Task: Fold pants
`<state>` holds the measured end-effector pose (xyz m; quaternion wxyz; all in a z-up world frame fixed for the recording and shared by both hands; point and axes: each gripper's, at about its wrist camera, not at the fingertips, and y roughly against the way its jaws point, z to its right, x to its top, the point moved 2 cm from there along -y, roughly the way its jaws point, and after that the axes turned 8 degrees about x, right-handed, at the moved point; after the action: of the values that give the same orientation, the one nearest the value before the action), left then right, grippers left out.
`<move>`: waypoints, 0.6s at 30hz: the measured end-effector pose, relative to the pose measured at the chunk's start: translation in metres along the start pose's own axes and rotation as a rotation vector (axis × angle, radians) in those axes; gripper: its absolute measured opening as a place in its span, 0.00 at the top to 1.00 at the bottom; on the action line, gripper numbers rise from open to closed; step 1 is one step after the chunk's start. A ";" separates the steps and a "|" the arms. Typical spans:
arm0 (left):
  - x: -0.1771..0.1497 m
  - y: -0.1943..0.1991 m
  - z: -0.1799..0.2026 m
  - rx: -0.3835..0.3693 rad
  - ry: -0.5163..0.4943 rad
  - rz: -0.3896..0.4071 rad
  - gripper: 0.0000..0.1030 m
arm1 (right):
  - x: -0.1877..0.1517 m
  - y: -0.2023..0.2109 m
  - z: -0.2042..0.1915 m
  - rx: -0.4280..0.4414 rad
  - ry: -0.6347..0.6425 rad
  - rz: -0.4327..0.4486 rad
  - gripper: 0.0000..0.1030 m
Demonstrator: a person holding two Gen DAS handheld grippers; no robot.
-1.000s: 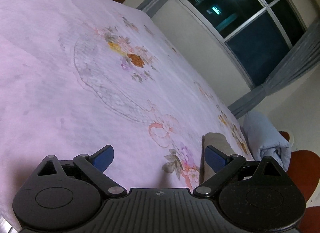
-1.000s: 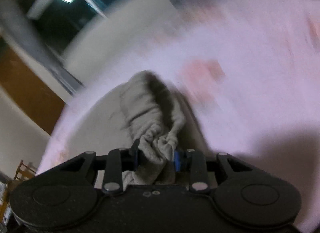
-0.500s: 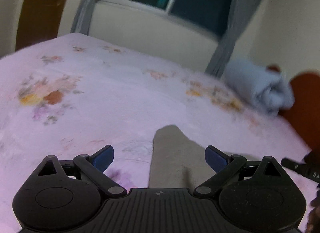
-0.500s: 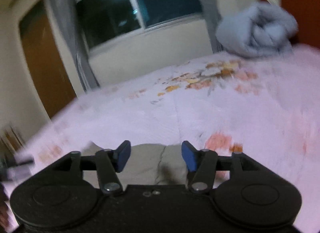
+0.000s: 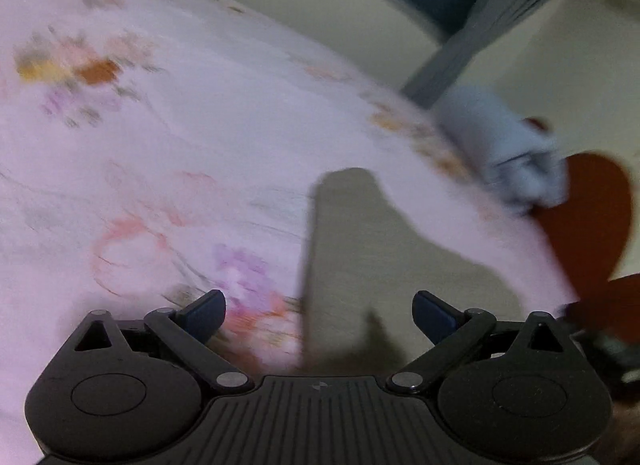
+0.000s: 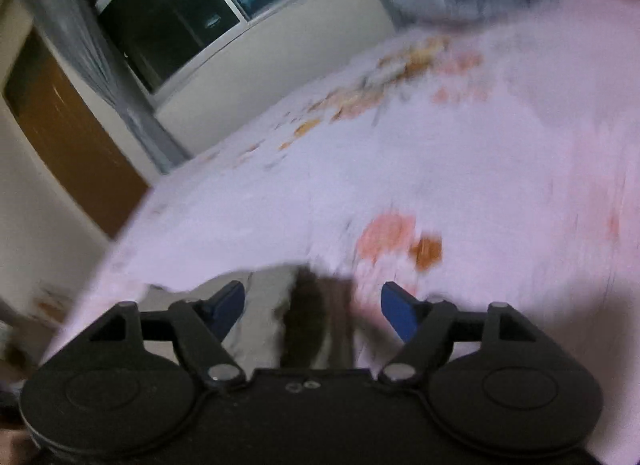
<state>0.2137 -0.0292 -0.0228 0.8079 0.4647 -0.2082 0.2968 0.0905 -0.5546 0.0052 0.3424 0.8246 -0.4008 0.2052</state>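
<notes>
A bedroom at night: a bed [image 5: 248, 113] spread with a pale pink sheet printed with flowers fills most of both wrist views, and both are smeared with motion blur. Beyond it stands a cream wall with a dark window [image 6: 168, 25], grey curtains [image 6: 100, 65] at its side and a brown door [image 6: 68, 129] at the left edge of the right wrist view. A rolled light-blue blanket [image 5: 504, 153] lies at the far edge of the bed, at the right of the left wrist view and the top right of the right wrist view, beside a reddish-brown headboard [image 5: 592, 209]. The pants [image 5: 368, 273], grey-beige, lie flat on the sheet in the lower middle of the left wrist view, one narrow end reaching up toward the frame centre and the wider part spreading to the lower right. The left tongs [image 5: 319, 311] stand wide open above them, blue pads clear of the cloth, nothing gripped. In the right wrist view a part of the pants [image 6: 264, 305] shows at the bottom centre, between and just below the fingers. The right tongs [image 6: 312, 303] are opening, their blue pads apart and pressing on nothing.
</notes>
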 end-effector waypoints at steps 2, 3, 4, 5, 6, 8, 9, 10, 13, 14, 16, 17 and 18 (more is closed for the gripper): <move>-0.004 -0.004 0.000 -0.022 0.004 -0.016 0.04 | -0.008 0.001 0.012 0.036 -0.067 -0.026 0.35; -0.006 -0.007 0.002 -0.026 -0.003 -0.023 0.04 | -0.009 -0.001 0.016 0.047 -0.093 -0.031 0.36; -0.009 -0.010 0.005 -0.028 -0.006 -0.028 0.04 | -0.013 -0.002 0.019 0.062 -0.114 -0.036 0.36; -0.011 -0.014 0.007 -0.036 -0.002 -0.037 0.04 | -0.017 -0.004 0.021 0.079 -0.140 -0.047 0.36; -0.013 -0.017 0.009 -0.041 0.003 -0.043 0.04 | -0.020 -0.008 0.025 0.089 -0.169 -0.067 0.36; -0.018 -0.020 0.011 -0.027 0.004 -0.041 0.04 | -0.027 -0.016 0.028 0.093 -0.190 -0.083 0.36; -0.020 -0.020 0.013 -0.025 0.008 -0.039 0.04 | -0.029 -0.018 0.028 0.104 -0.205 -0.087 0.36; -0.020 -0.022 0.013 -0.025 0.017 -0.037 0.04 | -0.031 -0.021 0.030 0.119 -0.232 -0.088 0.36; -0.023 -0.024 0.012 -0.032 0.048 -0.034 0.04 | -0.036 -0.026 0.030 0.155 -0.261 -0.099 0.36; -0.024 -0.025 0.013 -0.045 0.057 -0.039 0.04 | -0.037 -0.029 0.029 0.166 -0.267 -0.102 0.35; -0.026 -0.027 0.017 -0.048 0.049 -0.048 0.04 | -0.037 -0.032 0.030 0.193 -0.286 -0.107 0.32; -0.026 -0.028 0.018 -0.051 0.043 -0.051 0.04 | -0.037 -0.033 0.030 0.205 -0.288 -0.107 0.30; -0.027 -0.029 0.019 -0.061 0.042 -0.057 0.04 | -0.037 -0.031 0.030 0.219 -0.289 -0.107 0.28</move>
<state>0.2127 -0.0649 -0.0485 0.8339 0.4394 -0.1869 0.2769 0.0952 -0.5428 -0.0503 0.1999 0.8980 -0.3766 0.1084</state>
